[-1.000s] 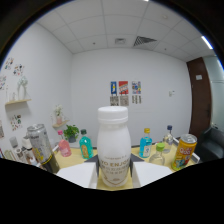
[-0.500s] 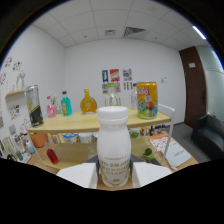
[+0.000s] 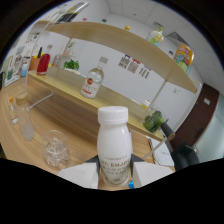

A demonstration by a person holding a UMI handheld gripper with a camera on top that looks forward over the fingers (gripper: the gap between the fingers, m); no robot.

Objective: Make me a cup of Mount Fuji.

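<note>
A long wooden counter with a smooth pale grain runs slantwise through the tilted view, and a matching wooden shelf crosses above it. On the shelf stand a rounded bottle of yellow-green liquid and an orange printed can. On the raised back ledge of the counter sit a clear bottle with a red-and-white label, a red container and a small leafy plant.

The gripper has its two white fingers pressed against the sides of a white plastic milk bottle, cylindrical with a broad screw cap, held upright between them above the counter. Just beyond the left finger stands a clear ribbed glass cup, apart from the bottle.
</note>
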